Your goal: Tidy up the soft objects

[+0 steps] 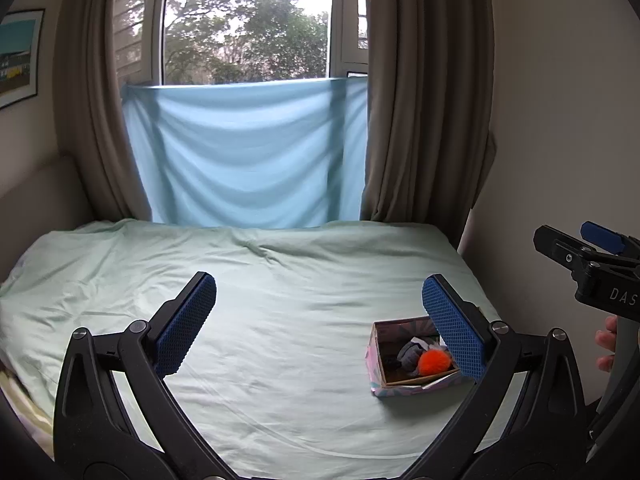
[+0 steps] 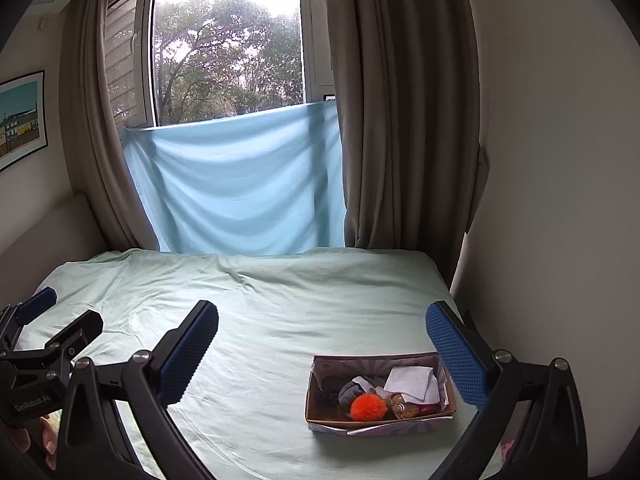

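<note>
Blue-padded and spread wide, the left gripper [image 1: 319, 312] grasps nothing above the pale green bedsheet [image 1: 280, 280]. The right gripper [image 2: 322, 340] is likewise released, its jaws far apart with nothing between them. Just beyond, toward the sheet's right side, sits an open cardboard box [image 2: 320, 400]. Inside it lie an orange pompom [image 2: 367, 407], a grey soft item [image 2: 350, 392] touching the pompom, a white folded cloth [image 2: 410, 385] and a brownish plush piece [image 2: 404, 407]. Farther back a light blue cloth [image 2: 236, 188] hangs across the window [image 2: 228, 52], flanked by brown curtains [image 2: 400, 120].
</note>
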`<state>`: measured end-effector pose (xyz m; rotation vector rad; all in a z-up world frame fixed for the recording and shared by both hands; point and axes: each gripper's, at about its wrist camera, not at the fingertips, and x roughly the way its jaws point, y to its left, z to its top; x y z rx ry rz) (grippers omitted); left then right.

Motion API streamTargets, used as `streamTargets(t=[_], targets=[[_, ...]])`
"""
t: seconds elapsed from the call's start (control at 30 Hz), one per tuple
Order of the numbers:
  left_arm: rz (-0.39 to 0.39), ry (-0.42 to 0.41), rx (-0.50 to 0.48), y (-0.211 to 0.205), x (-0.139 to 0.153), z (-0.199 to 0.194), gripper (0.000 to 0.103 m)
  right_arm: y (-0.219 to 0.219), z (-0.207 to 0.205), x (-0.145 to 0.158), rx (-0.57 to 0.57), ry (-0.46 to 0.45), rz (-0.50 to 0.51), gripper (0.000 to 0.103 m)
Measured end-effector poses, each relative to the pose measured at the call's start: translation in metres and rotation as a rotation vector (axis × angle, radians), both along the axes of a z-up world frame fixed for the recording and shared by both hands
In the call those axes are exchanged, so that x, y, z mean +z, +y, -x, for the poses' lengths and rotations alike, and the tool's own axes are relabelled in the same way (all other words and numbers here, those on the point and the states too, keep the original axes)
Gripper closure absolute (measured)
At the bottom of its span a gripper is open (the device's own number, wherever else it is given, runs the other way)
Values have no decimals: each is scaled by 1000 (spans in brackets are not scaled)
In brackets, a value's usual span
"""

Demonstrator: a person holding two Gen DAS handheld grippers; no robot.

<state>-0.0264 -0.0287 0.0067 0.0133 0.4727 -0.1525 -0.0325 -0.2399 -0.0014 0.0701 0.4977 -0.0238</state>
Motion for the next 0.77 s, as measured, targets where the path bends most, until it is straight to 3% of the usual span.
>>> streamTargets(t=[0.5, 0.77], targets=[[-45, -65, 46, -2, 5, 1, 0, -1, -5, 0, 7, 0, 5, 0], [-48, -55, 60, 5, -2, -9, 0, 1, -13, -4, 1, 23, -1, 0]])
